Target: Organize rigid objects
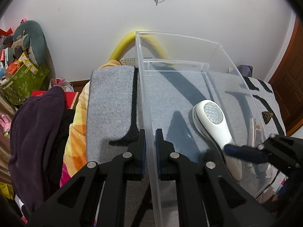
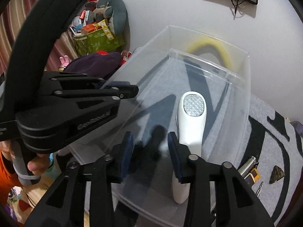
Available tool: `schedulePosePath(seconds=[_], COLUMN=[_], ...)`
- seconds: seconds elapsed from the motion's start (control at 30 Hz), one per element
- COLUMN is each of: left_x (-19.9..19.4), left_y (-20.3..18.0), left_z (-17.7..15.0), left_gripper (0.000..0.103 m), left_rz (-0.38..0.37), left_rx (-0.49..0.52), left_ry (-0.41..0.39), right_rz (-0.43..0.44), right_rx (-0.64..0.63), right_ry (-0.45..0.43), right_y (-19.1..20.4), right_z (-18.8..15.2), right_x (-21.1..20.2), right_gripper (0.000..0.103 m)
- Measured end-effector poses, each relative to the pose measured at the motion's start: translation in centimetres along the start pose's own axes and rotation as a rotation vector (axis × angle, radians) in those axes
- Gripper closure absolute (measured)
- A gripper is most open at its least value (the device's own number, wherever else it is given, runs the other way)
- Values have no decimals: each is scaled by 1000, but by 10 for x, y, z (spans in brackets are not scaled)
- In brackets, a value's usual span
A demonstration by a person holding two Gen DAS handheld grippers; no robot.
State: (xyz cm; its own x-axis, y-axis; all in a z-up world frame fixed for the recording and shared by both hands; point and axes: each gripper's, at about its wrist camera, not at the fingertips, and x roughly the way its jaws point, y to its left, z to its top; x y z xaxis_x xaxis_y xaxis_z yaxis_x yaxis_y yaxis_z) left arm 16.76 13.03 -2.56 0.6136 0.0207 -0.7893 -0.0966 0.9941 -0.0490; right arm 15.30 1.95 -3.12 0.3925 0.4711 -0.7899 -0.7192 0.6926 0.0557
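Note:
A clear plastic bin [image 1: 144, 98] stands on a grey patterned mat [image 1: 111, 102]. My left gripper [image 1: 150, 138] is shut on the bin's left wall, one finger on each side. A white handheld device with a gridded round face [image 1: 214, 121] lies inside the bin; it also shows in the right wrist view [image 2: 191, 121]. My right gripper [image 2: 150, 141] hovers open and empty over the bin, just left of the device's handle. My left gripper shows there too, on the bin's left wall [image 2: 121, 92]. The right gripper's fingers [image 1: 244, 151] show at the right in the left wrist view.
On the mat right of the bin lie a dark triangular object [image 2: 276, 174], a metal cylinder [image 2: 248, 164] and a yellow-edged item [image 2: 252, 177]. Purple cloth [image 1: 36, 132] and an orange blanket [image 1: 75, 140] lie left. A yellow tube [image 1: 121, 47] leans on the white wall.

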Motion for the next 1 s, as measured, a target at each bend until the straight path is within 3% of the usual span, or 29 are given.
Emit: schedulePosePath(seconds=[0.07,0.3,0.53,0.73,1.0], left_x=[-1,0,1,1,2], left_y=[1,1,0,-2,-4], left_z=[0,0,1,1,1], left_gripper=[95,95,95,95,95], left_rz=[-2,-3,5,14,23], left_rx=[-2,-3,1,6,15], left_ry=[0,1,4,7,11], right_rz=[-22,-121,-274,-380,-345], right_rx=[-6,3,149,306,424], right_ry=[-31,-121,-180,-137,-41], right_y=[1,-21,-93,-159,-198], right_z=[2,-9,-32,-53,-78], right_x=[-9,-58,-105,-111,-76], right_gripper=[47,45,38,38,38])
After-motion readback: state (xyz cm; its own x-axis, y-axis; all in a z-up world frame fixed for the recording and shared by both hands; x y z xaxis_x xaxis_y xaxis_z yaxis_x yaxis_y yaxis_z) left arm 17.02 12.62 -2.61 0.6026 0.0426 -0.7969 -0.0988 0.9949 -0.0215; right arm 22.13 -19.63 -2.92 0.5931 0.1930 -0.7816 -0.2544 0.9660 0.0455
